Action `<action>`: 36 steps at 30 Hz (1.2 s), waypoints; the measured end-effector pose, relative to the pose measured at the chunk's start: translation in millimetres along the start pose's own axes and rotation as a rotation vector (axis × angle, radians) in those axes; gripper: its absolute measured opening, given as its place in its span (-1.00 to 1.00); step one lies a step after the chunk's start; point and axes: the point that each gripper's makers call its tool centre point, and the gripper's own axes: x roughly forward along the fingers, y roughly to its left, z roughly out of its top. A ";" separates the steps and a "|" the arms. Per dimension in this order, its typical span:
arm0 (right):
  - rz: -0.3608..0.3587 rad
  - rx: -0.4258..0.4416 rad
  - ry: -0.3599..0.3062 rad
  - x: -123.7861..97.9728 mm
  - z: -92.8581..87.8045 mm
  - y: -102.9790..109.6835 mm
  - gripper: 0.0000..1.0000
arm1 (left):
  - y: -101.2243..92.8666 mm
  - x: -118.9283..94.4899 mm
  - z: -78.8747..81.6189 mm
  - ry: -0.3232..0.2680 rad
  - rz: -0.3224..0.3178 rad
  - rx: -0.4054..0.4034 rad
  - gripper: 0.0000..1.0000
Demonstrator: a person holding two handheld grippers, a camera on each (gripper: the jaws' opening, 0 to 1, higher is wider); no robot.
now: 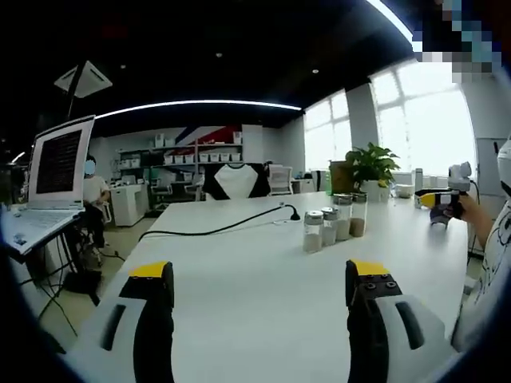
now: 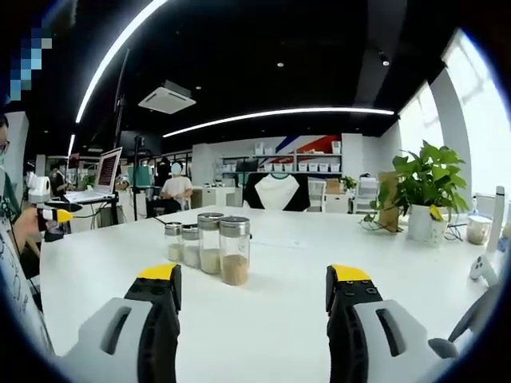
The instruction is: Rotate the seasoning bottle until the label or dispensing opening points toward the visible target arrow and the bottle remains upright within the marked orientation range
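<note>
A broad white table (image 1: 239, 279) runs smooth and matte through an open office, a curved strip light (image 1: 200, 104) glowing on the dark ceiling, shelves with white boxes (image 2: 295, 166) on the back wall and bright windows (image 1: 423, 120) along one side. In the left gripper view the left gripper (image 1: 259, 289) has its jaws spread wide with bare tabletop between the yellow-tipped fingers, pinching nothing; up at about one o'clock from them, well apart, stands the row of seasoning bottles (image 1: 334, 220). A black cable (image 1: 215, 229) snakes across the table at eleven o'clock, a laptop (image 1: 48, 171) sits open at nine, and a potted plant (image 1: 371, 169) stands just behind the bottles. In the right gripper view the right gripper (image 2: 251, 289) is likewise spread apart and holding nothing, and the four bottles sit at about eleven o'clock, near its left jaw but not touching. The nearest seasoning bottle (image 2: 235, 250) is a clear cylinder with a ribbed silver metal cap, brown powder filling its lower part; it stands upright, long axis vertical. Which way its label or opening faces I cannot tell, the bottle is too small. The others hold paler powders. The plant (image 2: 423, 187) stands at two o'clock in a white pot, and a seated person (image 2: 176, 190) is far back near the desks.
</note>
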 end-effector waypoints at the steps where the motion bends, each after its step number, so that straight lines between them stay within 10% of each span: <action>1: -0.003 -0.001 0.002 -1.6 -0.7 -1.3 0.49 | -1.8 0.6 1.4 -0.005 -0.005 0.001 0.87; 9: -0.067 0.078 -0.088 -26.6 10.5 -22.0 0.30 | -15.7 8.4 0.3 0.007 -0.045 0.017 0.86; 36: -0.002 0.051 -0.055 -25.5 4.0 -4.1 0.28 | -25.1 -3.2 2.4 -0.032 -0.055 0.010 0.88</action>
